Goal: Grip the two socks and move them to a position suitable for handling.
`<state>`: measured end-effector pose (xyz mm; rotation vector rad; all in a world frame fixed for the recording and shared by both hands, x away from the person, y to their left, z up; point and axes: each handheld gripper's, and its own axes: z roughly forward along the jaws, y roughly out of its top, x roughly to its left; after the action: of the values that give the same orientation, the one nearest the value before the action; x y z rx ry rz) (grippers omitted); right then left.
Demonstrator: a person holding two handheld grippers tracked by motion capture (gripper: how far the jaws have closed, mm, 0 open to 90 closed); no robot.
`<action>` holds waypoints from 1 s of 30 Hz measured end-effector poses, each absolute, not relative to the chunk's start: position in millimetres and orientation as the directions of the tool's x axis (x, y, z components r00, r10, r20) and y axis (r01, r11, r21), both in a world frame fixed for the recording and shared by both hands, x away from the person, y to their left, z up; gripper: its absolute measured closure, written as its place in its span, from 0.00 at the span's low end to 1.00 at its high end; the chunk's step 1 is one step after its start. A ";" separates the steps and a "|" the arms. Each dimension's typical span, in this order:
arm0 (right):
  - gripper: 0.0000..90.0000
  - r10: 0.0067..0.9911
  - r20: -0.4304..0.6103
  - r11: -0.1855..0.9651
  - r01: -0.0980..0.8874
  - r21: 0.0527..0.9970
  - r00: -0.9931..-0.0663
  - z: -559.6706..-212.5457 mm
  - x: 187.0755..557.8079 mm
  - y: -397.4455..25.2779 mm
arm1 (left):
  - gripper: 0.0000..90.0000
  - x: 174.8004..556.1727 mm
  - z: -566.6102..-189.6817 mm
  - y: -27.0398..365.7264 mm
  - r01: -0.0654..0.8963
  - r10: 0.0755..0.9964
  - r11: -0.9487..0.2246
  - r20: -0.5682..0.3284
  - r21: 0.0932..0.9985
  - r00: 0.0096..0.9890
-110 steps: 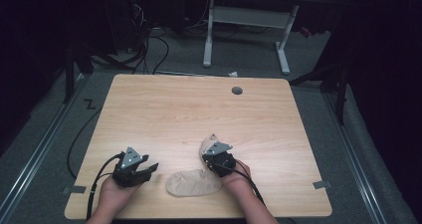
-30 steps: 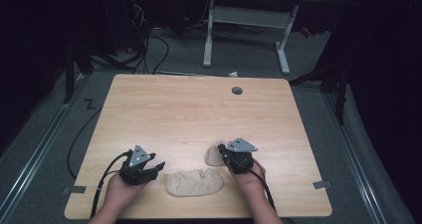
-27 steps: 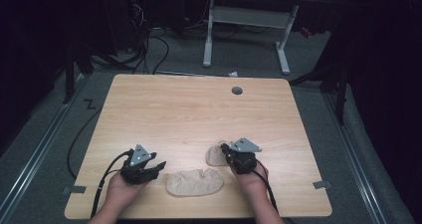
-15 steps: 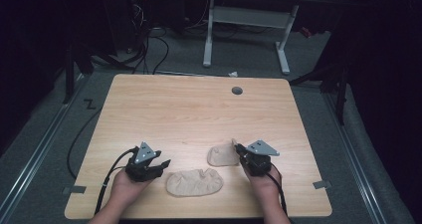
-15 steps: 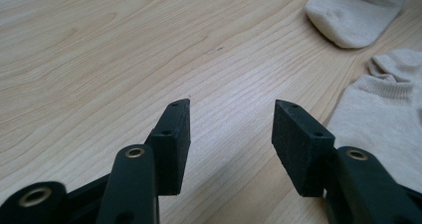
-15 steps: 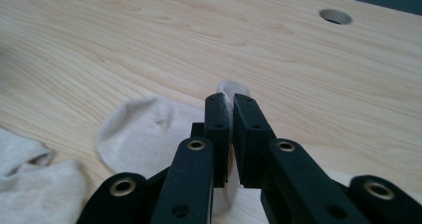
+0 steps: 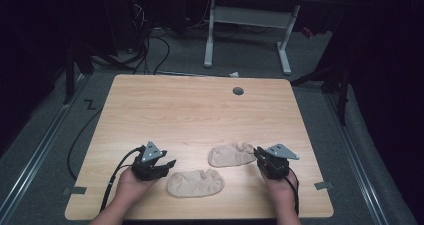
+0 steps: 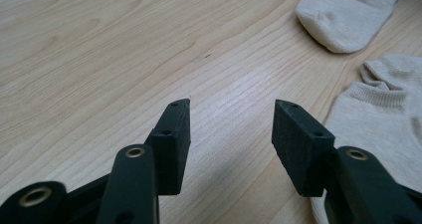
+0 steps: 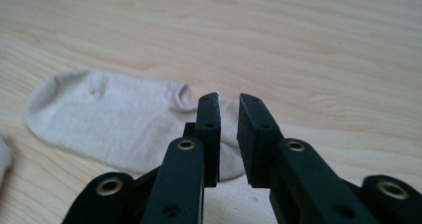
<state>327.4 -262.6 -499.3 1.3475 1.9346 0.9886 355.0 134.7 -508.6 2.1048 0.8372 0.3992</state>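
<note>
Two beige ankle socks lie flat on the wooden table (image 7: 200,110). The far sock (image 7: 231,155) (image 9: 109,119) (image 8: 348,15) lies just left of my right gripper (image 7: 257,152) (image 9: 229,98). Its jaws stand only a narrow gap apart with nothing pinched between them, and the sock's cuff end lies right behind the tips. The near sock (image 7: 195,183) (image 8: 383,114) lies right beside my left gripper (image 7: 171,163) (image 8: 231,107), which is wide open over bare wood, its right jaw at the sock's edge.
A round cable hole (image 7: 238,91) sits near the table's far edge. Beyond the table stands a white desk frame (image 7: 245,30) on grey carpet, with black cables (image 7: 150,45) on the floor. Dark space surrounds both sides.
My right gripper has moved to the right, drawing the far sock off the near one and laying it flat, and its jaws have parted. The left gripper has edged right toward the near sock.
</note>
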 end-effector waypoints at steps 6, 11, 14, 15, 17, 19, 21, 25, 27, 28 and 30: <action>0.90 0.930 -0.052 0.270 0.582 0.767 -0.364 -514.4 342.8 -257.1 | 0.56 350.9 -507.5 135.0 0.434 0.678 -0.450 -0.018 0.780 0.735; 0.92 0.925 -0.072 0.300 0.598 0.744 -0.374 -518.9 347.4 -253.4 | 0.65 323.5 -496.0 125.3 0.437 0.599 -0.431 -0.113 0.789 0.793; 0.93 0.920 -0.078 0.315 0.607 0.730 -0.384 -521.0 349.1 -252.3 | 0.81 312.9 -497.5 113.0 0.402 0.552 -0.496 -0.079 0.770 0.830; 0.93 0.920 -0.077 0.318 0.617 0.720 -0.383 -522.0 350.0 -251.9 | 0.84 311.2 -499.9 109.3 0.399 0.546 -0.520 -0.065 0.755 0.835; 0.95 0.918 -0.083 0.328 0.625 0.709 -0.388 -525.0 351.4 -250.5 | 0.89 310.5 -506.0 104.9 0.403 0.546 -0.555 -0.047 0.728 0.837; 0.99 0.915 -0.082 0.333 0.627 0.704 -0.394 -524.1 352.0 -249.7 | 0.93 312.8 -510.4 104.8 0.417 0.559 -0.566 -0.041 0.711 0.828; 1.00 0.913 -0.083 0.337 0.626 0.704 -0.399 -524.3 352.3 -247.8 | 0.96 314.7 -513.1 105.2 0.428 0.569 -0.568 -0.041 0.703 0.821; 1.00 0.903 -0.082 0.352 0.615 0.705 -0.423 -524.9 353.3 -240.4 | 0.97 317.4 -518.9 102.3 0.433 0.570 -0.581 -0.035 0.689 0.821; 1.00 0.897 -0.076 0.356 0.611 0.707 -0.434 -525.2 353.5 -235.8 | 0.96 317.7 -521.5 99.3 0.428 0.564 -0.585 -0.034 0.689 0.825; 1.00 0.895 -0.075 0.359 0.608 0.708 -0.440 -525.4 353.5 -232.6 | 0.96 317.7 -521.7 97.7 0.428 0.562 -0.583 -0.037 0.691 0.826; 1.00 0.886 -0.075 0.371 0.602 0.707 -0.457 -525.5 354.2 -225.8 | 0.94 317.0 -522.0 94.9 0.422 0.559 -0.584 -0.033 0.694 0.828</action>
<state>354.2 -225.8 -525.5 1.2869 2.1892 0.8527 317.0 94.9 -522.0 2.2784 0.7141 0.2443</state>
